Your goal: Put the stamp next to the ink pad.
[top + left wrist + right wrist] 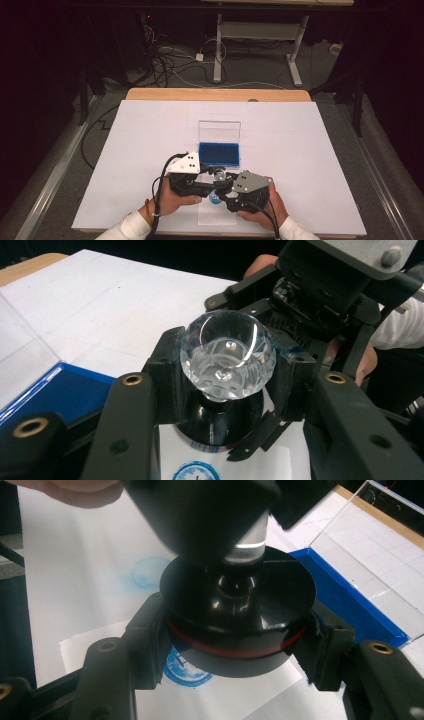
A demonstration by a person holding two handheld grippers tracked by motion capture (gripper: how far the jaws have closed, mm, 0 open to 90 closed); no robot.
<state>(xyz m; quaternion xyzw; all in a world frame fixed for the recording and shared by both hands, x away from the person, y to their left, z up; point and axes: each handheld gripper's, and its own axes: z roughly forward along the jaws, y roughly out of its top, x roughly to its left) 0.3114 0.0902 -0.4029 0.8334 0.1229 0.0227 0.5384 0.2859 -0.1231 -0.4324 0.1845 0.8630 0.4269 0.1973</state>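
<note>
Object: round stamp [239, 611] with a black disc base and a clear faceted knob [227, 356], held low centre of the high view, just above a small paper sheet [210, 214].
Left gripper [206, 176]: jaws closed on the clear knob from both sides.
Right gripper [226, 192]: jaws closed on the rim of the black disc, at its red band.
Key relation: stamp axis looks near upright; a blue round print [186, 670] lies on the paper directly below and slightly to the lower left of the disc in the right gripper view. A fainter print [149, 572] sits farther up-left.
Ink pad [219, 153]: blue, in an open clear case, just above the grippers in the high view.
Hand pose: both hands meet from the bottom edge, grippers angled inward, nose to nose.
Nearer hand: both on the stamp already.
Judgement: stamp seems lifted clear of the print.
</note>
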